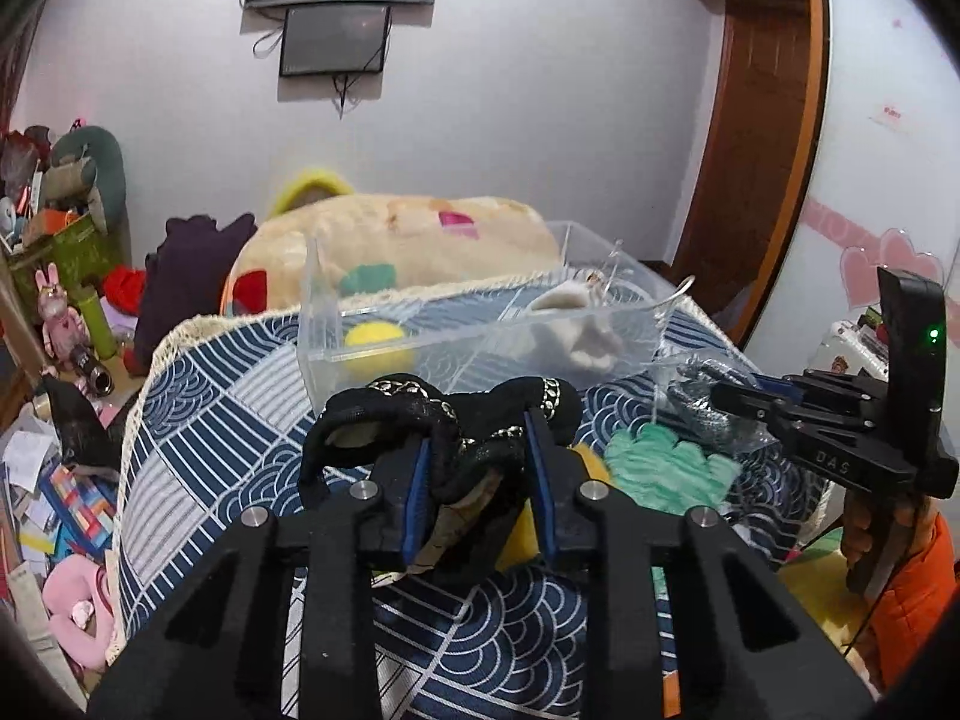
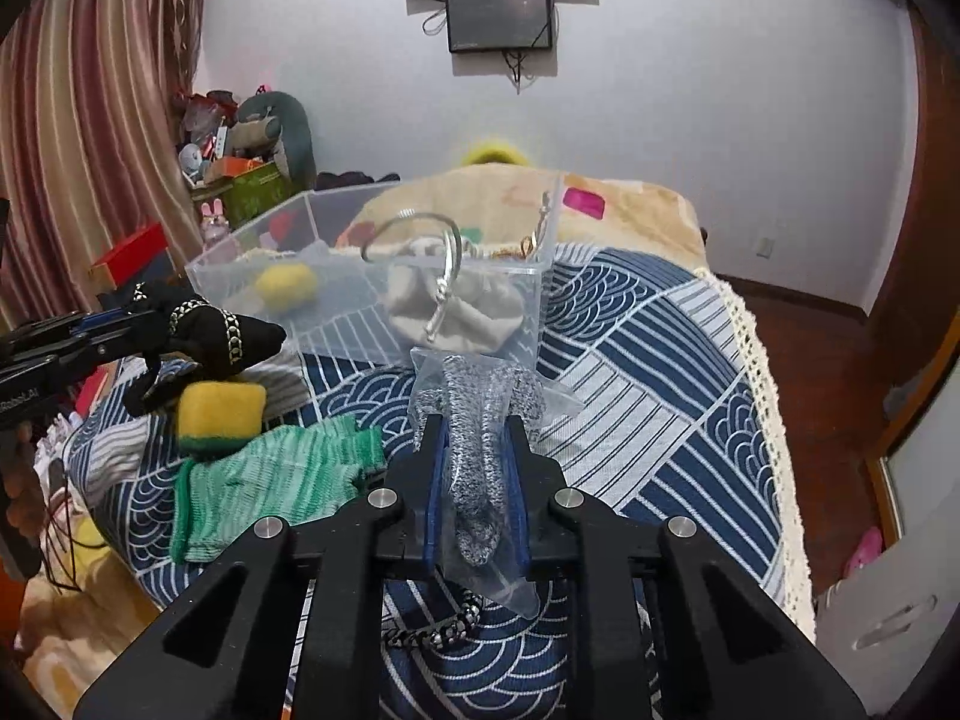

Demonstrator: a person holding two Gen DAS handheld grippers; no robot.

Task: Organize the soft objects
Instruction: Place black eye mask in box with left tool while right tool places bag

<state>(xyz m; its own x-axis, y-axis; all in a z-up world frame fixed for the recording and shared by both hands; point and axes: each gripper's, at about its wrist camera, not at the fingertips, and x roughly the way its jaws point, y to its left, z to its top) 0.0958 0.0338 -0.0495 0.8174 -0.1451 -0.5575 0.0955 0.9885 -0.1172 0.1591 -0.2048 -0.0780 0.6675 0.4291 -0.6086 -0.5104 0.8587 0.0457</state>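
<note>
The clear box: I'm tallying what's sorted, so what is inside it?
Inside the clear box lie a yellow ball and a beige cloth pouch. A silver bangle hooks over its rim. Anything beneath the pouch is covered.

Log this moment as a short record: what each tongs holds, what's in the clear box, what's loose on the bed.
left tongs: shut on black fabric piece with chain trim
right tongs: shut on bagged grey knit item
clear box: yellow ball, beige pouch
loose on patterned cloth: green knit glove, yellow sponge
</note>
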